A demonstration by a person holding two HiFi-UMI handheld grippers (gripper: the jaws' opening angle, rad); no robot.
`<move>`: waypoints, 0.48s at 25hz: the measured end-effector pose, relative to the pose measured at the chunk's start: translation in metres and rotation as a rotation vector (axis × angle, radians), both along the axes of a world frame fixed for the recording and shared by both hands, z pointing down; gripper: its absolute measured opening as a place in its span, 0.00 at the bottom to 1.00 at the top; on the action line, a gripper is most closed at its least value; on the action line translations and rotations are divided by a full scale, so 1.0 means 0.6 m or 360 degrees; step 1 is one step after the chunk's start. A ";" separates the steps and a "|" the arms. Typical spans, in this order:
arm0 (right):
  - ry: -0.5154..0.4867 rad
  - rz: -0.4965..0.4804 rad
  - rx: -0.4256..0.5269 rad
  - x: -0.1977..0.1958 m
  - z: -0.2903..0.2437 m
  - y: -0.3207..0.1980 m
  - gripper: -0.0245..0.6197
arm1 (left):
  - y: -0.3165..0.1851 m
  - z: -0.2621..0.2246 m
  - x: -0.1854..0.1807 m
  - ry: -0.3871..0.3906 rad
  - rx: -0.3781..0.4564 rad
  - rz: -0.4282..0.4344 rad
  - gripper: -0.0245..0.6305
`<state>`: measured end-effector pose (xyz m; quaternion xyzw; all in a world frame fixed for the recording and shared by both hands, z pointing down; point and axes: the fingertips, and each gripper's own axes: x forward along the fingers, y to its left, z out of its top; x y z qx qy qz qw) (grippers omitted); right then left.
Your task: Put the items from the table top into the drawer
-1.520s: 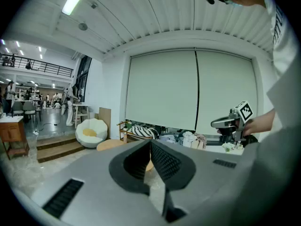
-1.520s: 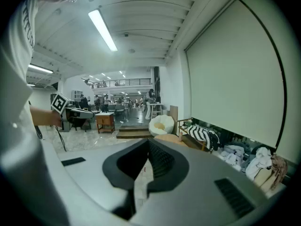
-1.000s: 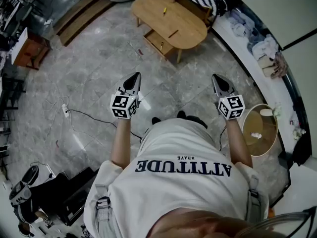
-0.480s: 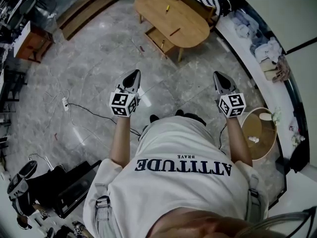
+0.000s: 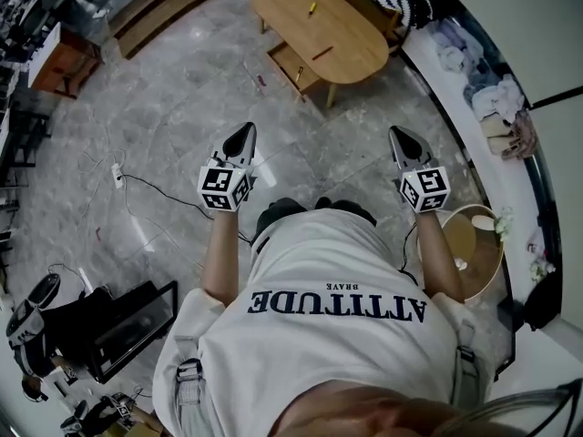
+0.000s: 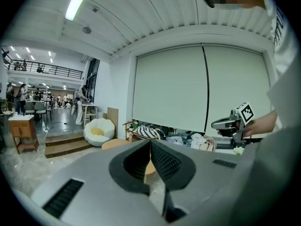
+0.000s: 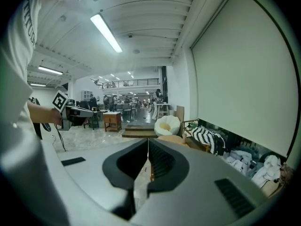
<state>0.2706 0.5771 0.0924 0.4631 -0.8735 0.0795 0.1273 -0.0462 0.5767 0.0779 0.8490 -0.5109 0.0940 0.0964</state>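
Currently, item by item, as seen from the head view.

Left gripper (image 5: 241, 137): my jaws are pressed together with nothing between them, pointing far, toward the table.

Right gripper (image 5: 399, 137): likewise pressed together and empty.

Wooden table (image 5: 355, 35): oval, far ahead and well apart from both grippers, its long axis running far-left to near-right.

Drawer (image 5: 291, 66): stands pulled out at the table's near-left side.

Yellow item (image 5: 311, 7): small, on the table top toward its far-left end, long axis roughly near to far.

Brown stick (image 5: 322, 53): on the table top by its near edge, long axis near-left to far-right.

Round side table (image 5: 455, 237): near right, beside my right arm.
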 end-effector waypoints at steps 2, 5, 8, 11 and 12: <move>-0.0006 -0.0001 -0.0007 0.008 0.003 -0.008 0.07 | -0.003 0.003 0.006 0.0002 -0.0008 -0.0011 0.07; -0.0015 0.0002 -0.0020 0.016 0.007 -0.021 0.07 | -0.013 0.011 0.013 0.0002 -0.0030 -0.0020 0.07; -0.0016 0.0001 -0.0039 0.019 0.013 -0.034 0.07 | -0.027 0.016 0.016 0.0003 -0.0044 -0.0021 0.07; -0.0006 0.0004 -0.0057 0.012 0.018 -0.049 0.07 | -0.048 0.015 0.009 0.0011 -0.0042 -0.0018 0.07; -0.0001 0.0007 -0.0062 0.009 0.019 -0.055 0.07 | -0.056 0.016 0.006 0.0015 -0.0042 -0.0017 0.07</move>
